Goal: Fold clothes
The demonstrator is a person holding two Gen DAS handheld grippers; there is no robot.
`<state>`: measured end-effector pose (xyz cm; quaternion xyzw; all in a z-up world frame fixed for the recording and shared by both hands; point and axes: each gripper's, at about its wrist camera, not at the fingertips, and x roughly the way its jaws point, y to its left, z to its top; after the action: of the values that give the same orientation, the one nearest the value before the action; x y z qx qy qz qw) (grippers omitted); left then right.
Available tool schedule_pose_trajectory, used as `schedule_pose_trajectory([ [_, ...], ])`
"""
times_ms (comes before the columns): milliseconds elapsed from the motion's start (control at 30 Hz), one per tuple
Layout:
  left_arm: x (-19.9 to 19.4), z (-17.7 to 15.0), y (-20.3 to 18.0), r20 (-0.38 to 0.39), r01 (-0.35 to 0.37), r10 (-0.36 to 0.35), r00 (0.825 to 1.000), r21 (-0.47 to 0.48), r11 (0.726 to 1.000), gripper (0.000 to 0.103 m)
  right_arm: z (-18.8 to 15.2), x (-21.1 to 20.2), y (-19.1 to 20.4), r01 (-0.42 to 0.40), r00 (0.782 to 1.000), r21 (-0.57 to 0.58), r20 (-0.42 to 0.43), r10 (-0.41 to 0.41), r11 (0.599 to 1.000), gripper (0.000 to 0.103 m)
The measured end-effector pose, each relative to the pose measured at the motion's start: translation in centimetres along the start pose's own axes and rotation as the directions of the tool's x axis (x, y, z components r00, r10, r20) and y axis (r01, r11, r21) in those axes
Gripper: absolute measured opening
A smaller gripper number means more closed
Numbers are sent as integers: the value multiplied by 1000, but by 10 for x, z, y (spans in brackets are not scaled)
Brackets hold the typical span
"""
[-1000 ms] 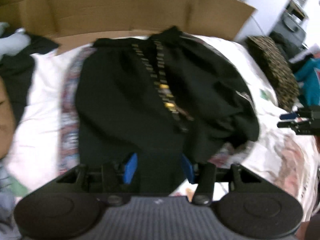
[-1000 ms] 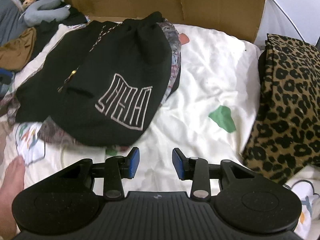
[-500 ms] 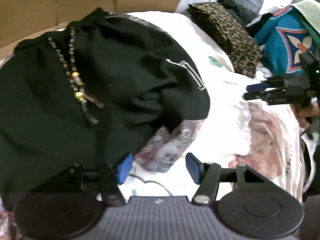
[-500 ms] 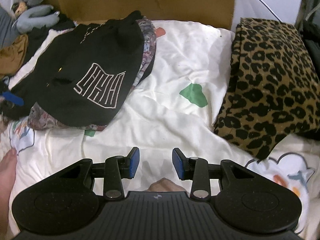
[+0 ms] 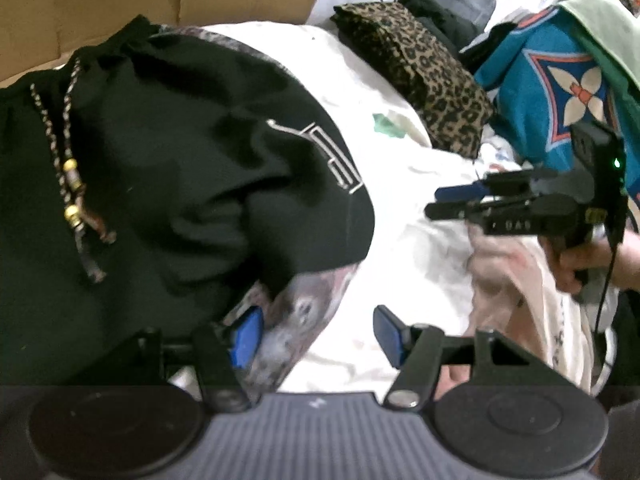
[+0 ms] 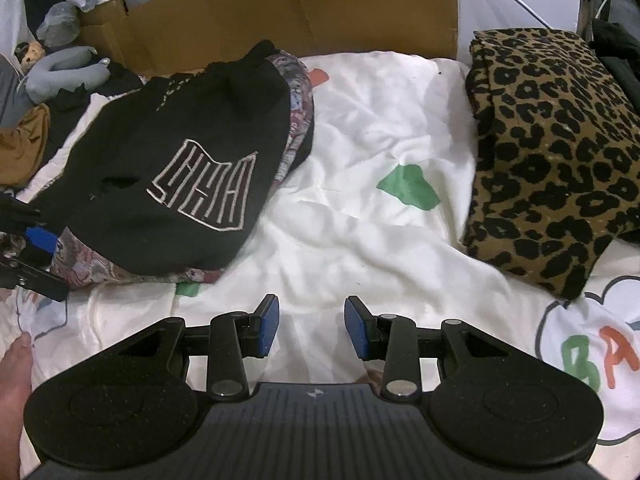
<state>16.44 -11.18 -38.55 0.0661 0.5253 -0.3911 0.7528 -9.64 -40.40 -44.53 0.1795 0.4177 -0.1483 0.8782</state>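
Note:
A folded black garment (image 5: 168,184) (image 6: 176,176) with an outlined white logo and a beaded drawstring lies on a patterned grey-pink cloth (image 5: 304,320) (image 6: 92,268) on the white bed sheet (image 6: 360,240). My left gripper (image 5: 316,336) is open at the near edge of that pile; its left fingertip touches the patterned cloth and nothing is gripped. My right gripper (image 6: 312,326) is open over bare sheet, to the right of the pile, and shows from the side in the left wrist view (image 5: 452,202). A folded leopard-print garment (image 6: 552,152) (image 5: 424,68) lies at the right.
A cardboard wall (image 6: 288,8) stands behind the bed. A grey plush toy (image 6: 60,68) and brown clothes (image 6: 20,148) lie at the far left. A blue patterned textile (image 5: 552,80) and a dark bag (image 5: 448,0) sit beyond the leopard garment. A hand (image 5: 580,264) holds the right gripper.
My left gripper let go of the black garment, opened, and drew back toward the right edge of the pile. My right gripper swung right, away from the pile, staying open.

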Motion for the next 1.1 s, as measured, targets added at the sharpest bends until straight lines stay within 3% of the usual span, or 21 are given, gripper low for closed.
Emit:
schedule_pose_trajectory([
  [67,5,3,-1,5,-6,6,1000,-3,1000,57,2,3,2,-9,1000,8,6,8,1000,43],
  [200,-5,6,13,44,-18,20,999,-44,999,13,7,10,6,-18,1000,23,13,17,1000,43],
  [233,-7,6,17,53,-20,23,998,-54,998,7,8,12,7,-25,1000,28,16,24,999,43],
  [567,-32,13,53,145,-40,64,987,-159,987,6,24,25,26,-95,995,5,25,95,995,43],
  [767,-37,19,87,184,-26,84,979,-299,954,6,39,35,40,-175,984,23,27,175,984,43],
  [1100,-27,19,108,164,-41,106,981,-358,933,6,63,42,65,-307,951,-1,40,307,952,43],
])
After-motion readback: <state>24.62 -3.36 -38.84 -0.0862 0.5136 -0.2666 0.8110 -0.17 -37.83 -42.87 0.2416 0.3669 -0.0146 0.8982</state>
